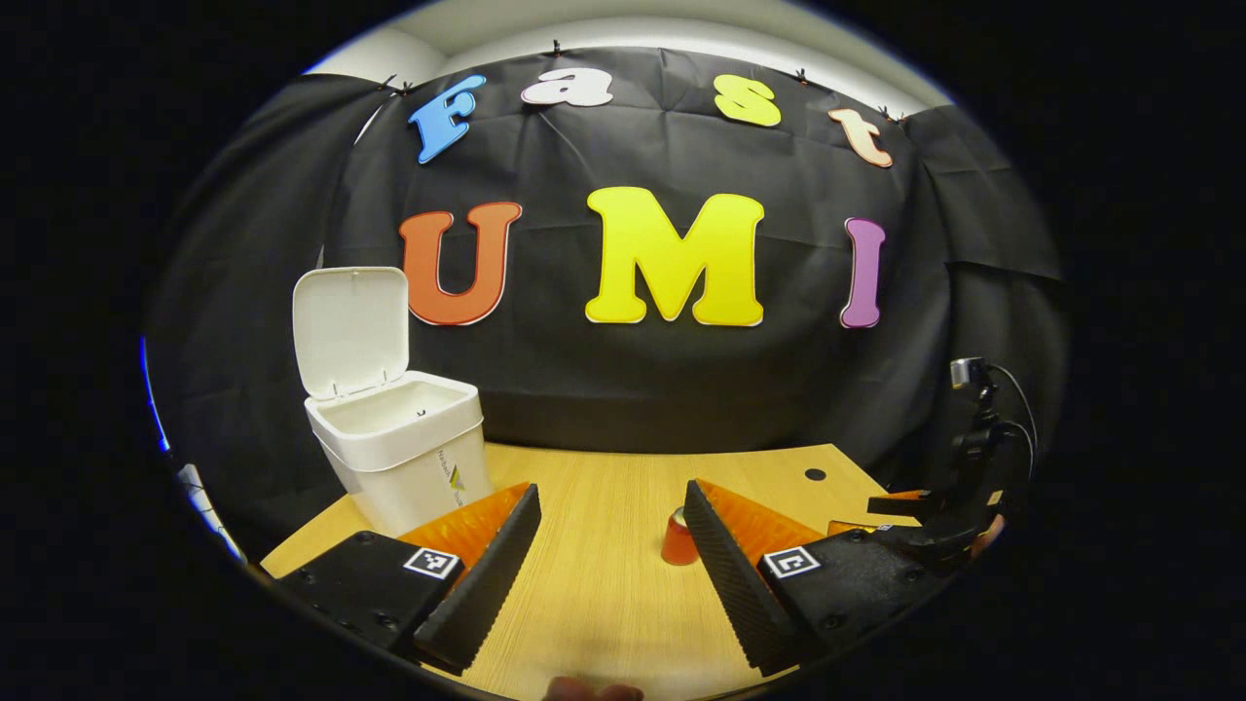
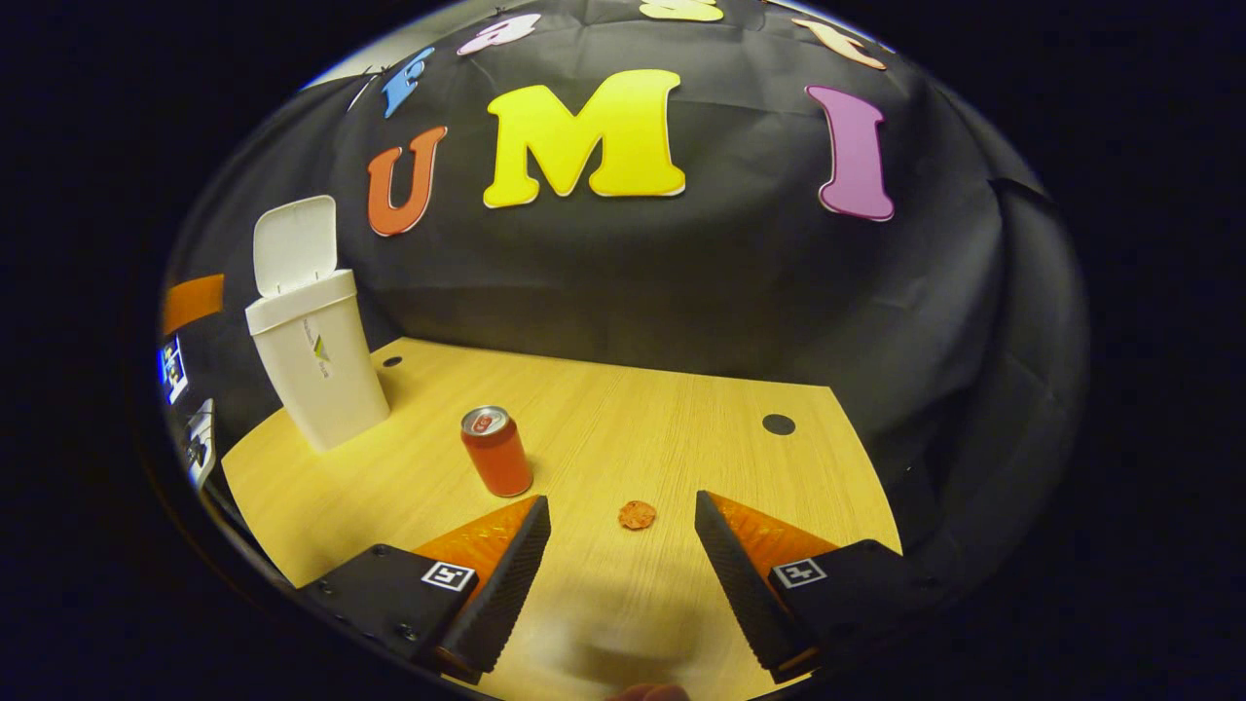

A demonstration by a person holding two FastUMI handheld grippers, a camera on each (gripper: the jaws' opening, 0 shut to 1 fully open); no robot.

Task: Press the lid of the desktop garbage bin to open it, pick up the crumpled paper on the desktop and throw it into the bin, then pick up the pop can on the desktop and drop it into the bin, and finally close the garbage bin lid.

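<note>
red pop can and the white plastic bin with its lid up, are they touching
Apart. The right gripper view shows the red pop can standing upright on the wooden table, with a bare strip of tabletop between it and the white plastic bin.

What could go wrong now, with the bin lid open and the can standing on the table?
1. The pop can stands upright and slim; a finger of the open right gripper may knock it over.
2. The garbage bin is tall and near the table edge; a push may tip it.
3. Its raised lid may be bumped shut.
</note>
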